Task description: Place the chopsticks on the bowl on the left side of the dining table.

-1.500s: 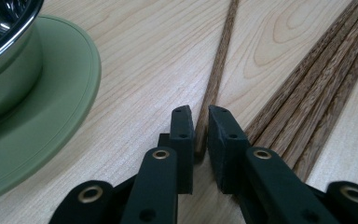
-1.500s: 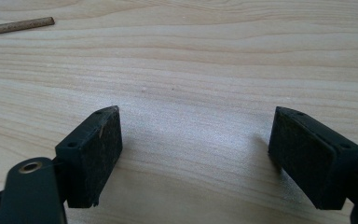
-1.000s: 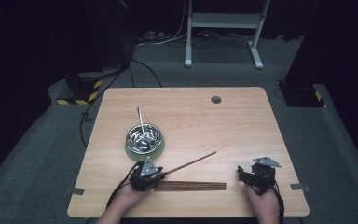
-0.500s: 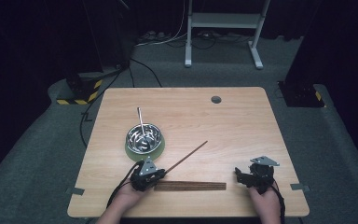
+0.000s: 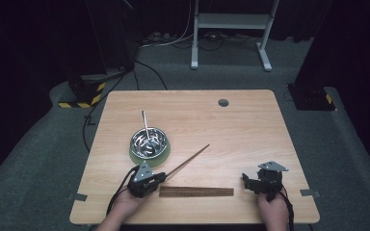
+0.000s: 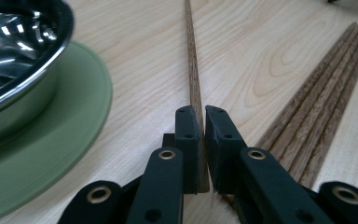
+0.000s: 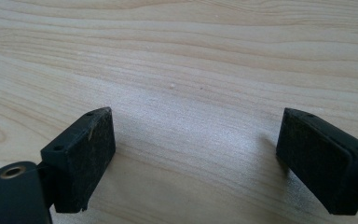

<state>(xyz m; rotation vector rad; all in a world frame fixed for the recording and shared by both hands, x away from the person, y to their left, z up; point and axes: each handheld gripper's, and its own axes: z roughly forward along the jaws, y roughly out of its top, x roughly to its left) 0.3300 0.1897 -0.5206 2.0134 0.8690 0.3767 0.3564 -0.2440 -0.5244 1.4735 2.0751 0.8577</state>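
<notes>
The tabletop (image 5: 250,125) fills the middle of the high view, pale wood with a small round grommet (image 5: 223,102) near its upper edge. Left of centre, a steel bowl (image 5: 148,142) sits on a green mat (image 5: 163,155), probably to stop it sliding; a metal utensil (image 5: 145,124) leans out of it toward the top of the frame. Near the lower edge lies a row of wooden chopsticks (image 5: 196,191), side by side, likely laid out as the supply to draw from. At the lower left, the left tool (image 5: 155,179) is clenched on the thick end of a single chopstick (image 5: 189,160), which angles up and right, just beside the bowl. At the lower right, the right tool (image 5: 249,182) hangs released over bare wood. No writing is legible.
</notes>
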